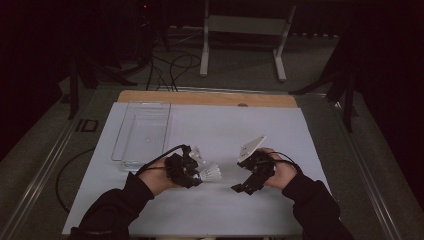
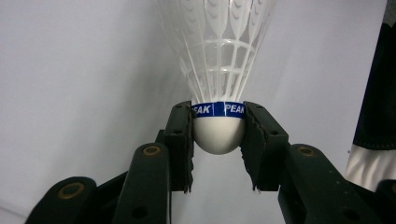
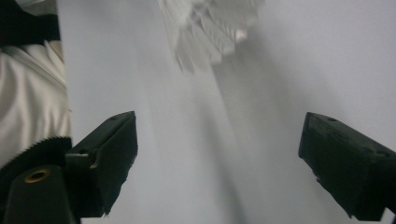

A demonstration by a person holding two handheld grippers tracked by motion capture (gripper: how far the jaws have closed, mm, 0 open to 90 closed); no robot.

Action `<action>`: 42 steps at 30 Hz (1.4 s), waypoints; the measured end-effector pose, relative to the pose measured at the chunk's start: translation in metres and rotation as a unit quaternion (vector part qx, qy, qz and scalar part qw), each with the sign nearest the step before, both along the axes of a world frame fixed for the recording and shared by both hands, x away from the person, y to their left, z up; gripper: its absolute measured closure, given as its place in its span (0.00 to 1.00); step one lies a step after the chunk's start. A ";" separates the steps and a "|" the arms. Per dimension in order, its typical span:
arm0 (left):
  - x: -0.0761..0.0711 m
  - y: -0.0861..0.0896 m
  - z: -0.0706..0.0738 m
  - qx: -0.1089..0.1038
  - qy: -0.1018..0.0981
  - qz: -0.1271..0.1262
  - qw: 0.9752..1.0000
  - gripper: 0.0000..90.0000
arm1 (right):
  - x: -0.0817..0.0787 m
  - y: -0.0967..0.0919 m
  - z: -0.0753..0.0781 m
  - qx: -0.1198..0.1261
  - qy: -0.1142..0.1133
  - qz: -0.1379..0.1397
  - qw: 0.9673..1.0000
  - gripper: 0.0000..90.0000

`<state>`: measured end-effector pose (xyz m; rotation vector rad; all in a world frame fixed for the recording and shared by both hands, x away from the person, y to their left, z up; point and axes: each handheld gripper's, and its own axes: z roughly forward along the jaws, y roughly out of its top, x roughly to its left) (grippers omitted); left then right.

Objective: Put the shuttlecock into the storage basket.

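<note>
A white shuttlecock (image 1: 210, 173) with a blue band reading "PEAK" is held by its round cork (image 2: 218, 136) in my left gripper (image 2: 218, 140), whose pads press on both sides of it. The feather skirt points away from that gripper, toward the right. In the high view my left gripper (image 1: 194, 174) is low over the white table (image 1: 220, 127), left of centre. My right gripper (image 1: 242, 187) hovers just right of the shuttlecock. Its jaws stand wide open (image 3: 219, 135) with nothing between them. The feather tips (image 3: 210, 28) lie beyond its jaws.
A clear plastic tray (image 1: 143, 131) stands at the back left of the white table. A wooden strip (image 1: 207, 98) runs along the far edge. Behind the table, cables and a white metal stand (image 1: 245, 30) are on the floor.
</note>
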<state>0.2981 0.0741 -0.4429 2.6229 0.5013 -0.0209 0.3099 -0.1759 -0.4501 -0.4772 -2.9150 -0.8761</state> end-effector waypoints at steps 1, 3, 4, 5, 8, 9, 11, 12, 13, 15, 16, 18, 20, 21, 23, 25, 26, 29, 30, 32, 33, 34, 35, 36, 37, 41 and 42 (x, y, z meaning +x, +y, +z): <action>0.000 0.001 0.000 0.001 0.000 0.001 1.000 0.73 | 0.000 -0.002 -0.002 -0.005 -0.003 -0.001 1.000 0.12; 0.002 0.004 0.002 -0.001 0.001 0.006 1.000 0.73 | -0.001 -0.004 -0.005 -0.009 -0.016 -0.007 1.000 0.12; 0.004 0.007 0.003 -0.003 0.004 0.011 1.000 0.73 | -0.002 -0.007 -0.008 -0.009 -0.022 -0.011 1.000 0.11; 0.004 0.007 0.003 -0.003 0.004 0.011 1.000 0.73 | -0.002 -0.007 -0.008 -0.009 -0.022 -0.011 1.000 0.11; 0.007 0.014 0.006 -0.005 0.006 0.023 1.000 0.73 | -0.004 -0.012 -0.011 -0.004 -0.028 -0.020 0.999 0.11; 0.008 0.016 0.007 -0.005 0.006 0.024 1.000 0.73 | -0.005 -0.014 -0.013 -0.001 -0.034 -0.026 0.999 0.11; 0.009 0.019 0.009 -0.005 0.005 0.030 1.000 0.73 | -0.006 -0.017 -0.016 0.000 -0.038 -0.032 0.999 0.11; 0.010 0.020 0.010 -0.006 0.005 0.033 0.999 0.73 | -0.007 -0.019 -0.018 0.003 -0.042 -0.035 0.999 0.11; 0.010 0.022 0.011 -0.006 0.005 0.036 0.999 0.73 | -0.008 -0.020 -0.020 0.004 -0.044 -0.038 0.998 0.11; 0.011 0.025 0.014 -0.007 0.002 0.039 0.999 0.73 | -0.009 -0.023 -0.023 0.006 -0.049 -0.043 0.998 0.11; 0.012 0.027 0.015 -0.008 0.002 0.042 0.999 0.73 | -0.010 -0.025 -0.025 0.009 -0.052 -0.046 0.998 0.11; 0.013 0.030 0.017 -0.009 0.000 0.044 0.999 0.73 | -0.011 -0.028 -0.028 0.009 -0.054 -0.050 0.997 0.11; 0.013 0.032 0.019 -0.010 -0.001 0.047 0.999 0.73 | -0.013 -0.031 -0.032 0.008 -0.059 -0.055 0.997 0.11; 0.013 0.033 0.020 -0.011 -0.001 0.049 0.999 0.73 | -0.014 -0.033 -0.034 0.008 -0.059 -0.056 0.997 0.11; 0.014 0.036 0.021 -0.011 -0.003 0.051 0.999 0.73 | -0.015 -0.036 -0.037 0.010 -0.070 -0.059 0.996 0.11; 0.015 0.039 0.021 -0.013 -0.003 0.057 0.998 0.73 | -0.018 -0.039 -0.040 0.019 -0.076 -0.064 0.995 0.11; 0.015 0.040 0.021 -0.013 -0.003 0.058 0.998 0.73 | -0.019 -0.041 -0.041 0.023 -0.078 -0.068 0.994 0.11; 0.016 0.044 0.021 -0.012 -0.001 0.063 0.998 0.73 | -0.020 -0.045 -0.044 0.031 -0.079 -0.072 0.994 0.10; 0.016 0.046 0.021 -0.011 -0.002 0.065 0.998 0.73 | -0.021 -0.047 -0.045 0.034 -0.081 -0.075 0.993 0.10; 0.016 0.049 0.022 -0.010 0.000 0.070 0.998 0.73 | -0.022 -0.049 -0.047 0.042 -0.079 -0.080 0.993 0.10; 0.017 0.051 0.022 -0.009 0.000 0.072 0.997 0.73 | -0.023 -0.049 -0.048 0.044 -0.086 -0.084 0.992 0.10; 0.017 0.053 0.023 -0.011 0.000 0.075 0.997 0.73 | -0.025 -0.050 -0.049 0.047 -0.091 -0.087 0.991 0.10; 0.018 0.055 0.024 -0.012 0.000 0.079 0.997 0.73 | -0.025 -0.051 -0.050 0.049 -0.090 -0.087 0.991 0.10; 0.019 0.058 0.025 -0.011 -0.001 0.080 0.997 0.73 | -0.027 -0.052 -0.051 0.052 -0.093 -0.089 0.990 0.10; 0.019 0.060 0.026 -0.013 -0.001 0.083 0.997 0.73 | -0.028 -0.053 -0.052 0.055 -0.097 -0.091 0.990 0.10; 0.021 0.070 0.032 -0.017 -0.003 0.095 0.995 0.73 | -0.032 -0.058 -0.055 0.062 -0.096 -0.094 0.989 0.10; 0.021 0.072 0.034 -0.017 -0.003 0.097 0.995 0.73 | -0.033 -0.059 -0.056 0.065 -0.098 -0.096 0.988 0.10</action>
